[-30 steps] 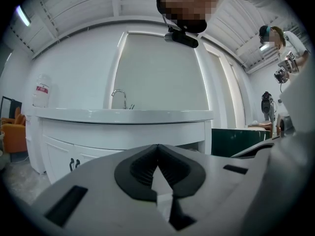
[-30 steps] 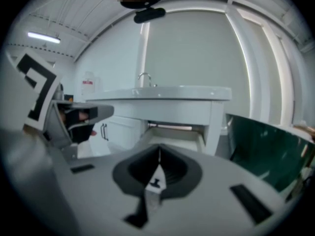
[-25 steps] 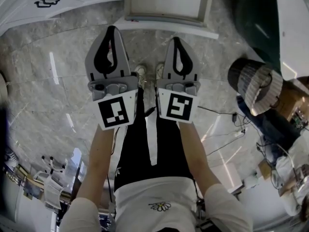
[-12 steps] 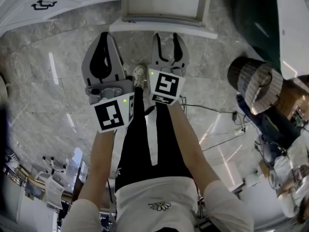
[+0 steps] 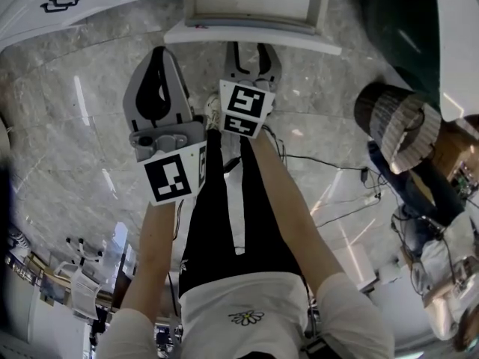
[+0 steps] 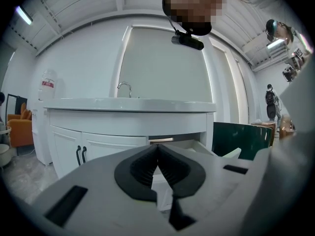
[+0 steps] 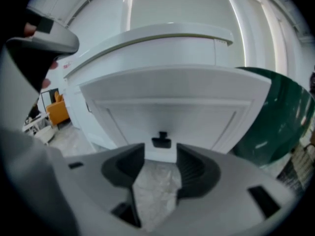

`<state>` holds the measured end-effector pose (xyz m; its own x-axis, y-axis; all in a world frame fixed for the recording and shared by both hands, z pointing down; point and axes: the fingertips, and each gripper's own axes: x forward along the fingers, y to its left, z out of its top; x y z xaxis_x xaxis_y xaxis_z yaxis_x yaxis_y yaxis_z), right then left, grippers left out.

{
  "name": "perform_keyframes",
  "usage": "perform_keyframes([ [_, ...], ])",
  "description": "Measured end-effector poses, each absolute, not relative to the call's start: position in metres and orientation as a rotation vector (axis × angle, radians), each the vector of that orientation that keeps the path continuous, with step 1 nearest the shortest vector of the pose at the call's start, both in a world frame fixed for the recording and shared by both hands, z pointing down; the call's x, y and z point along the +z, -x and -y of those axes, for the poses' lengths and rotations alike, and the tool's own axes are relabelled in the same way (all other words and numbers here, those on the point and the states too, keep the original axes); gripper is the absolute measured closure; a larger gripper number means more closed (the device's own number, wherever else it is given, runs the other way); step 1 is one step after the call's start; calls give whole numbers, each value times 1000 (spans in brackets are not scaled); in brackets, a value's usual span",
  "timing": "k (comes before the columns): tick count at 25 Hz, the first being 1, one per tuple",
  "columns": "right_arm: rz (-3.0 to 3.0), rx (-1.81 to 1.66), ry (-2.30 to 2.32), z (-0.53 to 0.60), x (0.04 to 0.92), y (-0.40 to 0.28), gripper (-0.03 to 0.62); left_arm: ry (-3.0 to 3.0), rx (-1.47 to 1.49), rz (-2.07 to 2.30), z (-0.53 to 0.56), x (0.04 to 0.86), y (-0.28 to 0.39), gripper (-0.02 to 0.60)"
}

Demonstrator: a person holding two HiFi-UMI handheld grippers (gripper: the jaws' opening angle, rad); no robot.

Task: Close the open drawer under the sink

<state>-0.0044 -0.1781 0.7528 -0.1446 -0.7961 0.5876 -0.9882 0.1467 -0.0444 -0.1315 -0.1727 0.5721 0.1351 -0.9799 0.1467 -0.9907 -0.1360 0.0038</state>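
Observation:
The open white drawer (image 5: pixel 254 34) juts out of the sink cabinet at the top of the head view. Its front panel fills the right gripper view, with a small black handle (image 7: pixel 161 141) at its lower middle. My right gripper (image 5: pixel 248 54) hangs just in front of that panel, pointing down at it. Its jaws are opening, with nothing between them, and the handle shows just beyond the gap. My left gripper (image 5: pixel 159 52) is shut and empty, held to the left and short of the drawer. In the left gripper view the drawer (image 6: pixel 184 144) shows pulled out under the counter.
A curved white sink counter with a faucet (image 6: pixel 125 87) and cabinet doors with black handles (image 6: pixel 81 154) stands to the left. A dark green panel (image 5: pixel 397 21) is on the right. A seated person in a striped hat (image 5: pixel 397 126) and floor cables (image 5: pixel 329 172) lie further right.
My right gripper has dropped and moved forward toward the drawer front, and its jaws have gone from shut to open. The left gripper has stayed nearly still.

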Motion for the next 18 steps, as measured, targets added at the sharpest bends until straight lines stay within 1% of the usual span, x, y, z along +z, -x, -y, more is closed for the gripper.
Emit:
perform_keyframes([
  [9, 1964, 591, -1730, 195, 756, 2, 381, -2254, 198, 2007, 169, 582, 141, 560],
  [10, 1957, 586, -1725, 197, 757, 2, 387, -2253, 195, 2005, 169, 583, 141, 560],
  [11, 1947, 577, -1716, 198, 758, 2, 420, -2255, 191, 2001, 170, 583, 141, 560],
  [12, 1935, 564, -1707, 200, 759, 3, 430, -2259, 185, 1999, 170, 583, 141, 560],
  [18, 1950, 518, -1701, 200, 757, 4, 431, -2276, 205, 1991, 168, 586, 143, 560],
])
